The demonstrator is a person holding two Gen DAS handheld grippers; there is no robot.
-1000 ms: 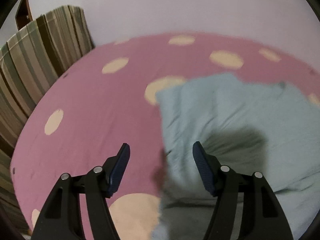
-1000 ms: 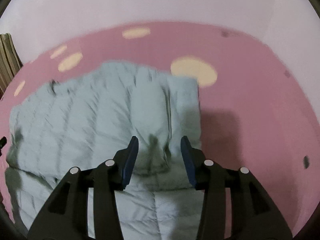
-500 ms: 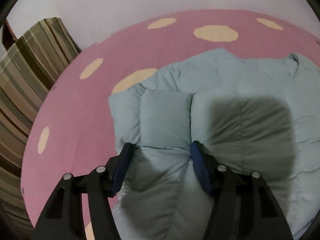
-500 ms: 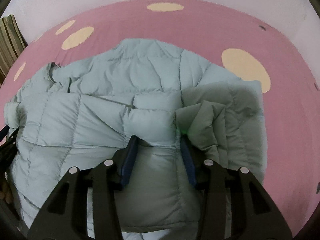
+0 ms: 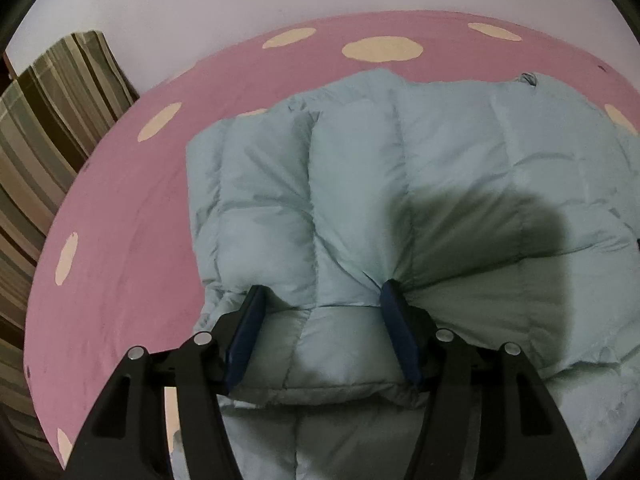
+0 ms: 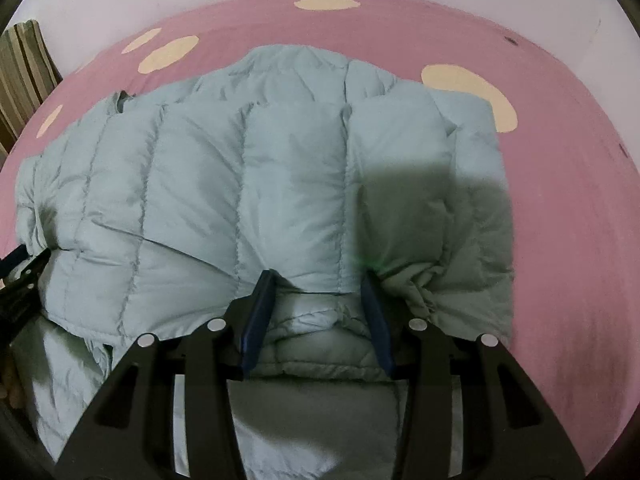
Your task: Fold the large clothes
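In the left wrist view the striped fabric (image 5: 52, 128) stands at the far left edge, and the pink spotted sheet (image 5: 132, 216) fills the left and top of the frame; the pale blue puffer jacket (image 5: 360, 184) lies on it from the centre to the right edge. The left gripper (image 5: 320, 300) sits at the bottom centre, its blue pads either side of a thick doubled edge of the jacket, and the fabric puckers at the right pad, so it looks clamped on that edge (though how hard the pads press is not plain from this angle).

In the right wrist view the other tool shows only as a dark tip at the far left edge; the jacket spreads across the middle of the sheet (image 6: 560, 200), and the right gripper (image 6: 316, 280) at the bottom centre grips a bunched roll of its near edge, with gathers beside the right pad.

As for progress: one fold seems under way, since a padded layer already lies over another beneath both tools and the sides look tucked in; what is left, I judge, is to lay this edge down, release, and make any further fold to reach a compact bundle.
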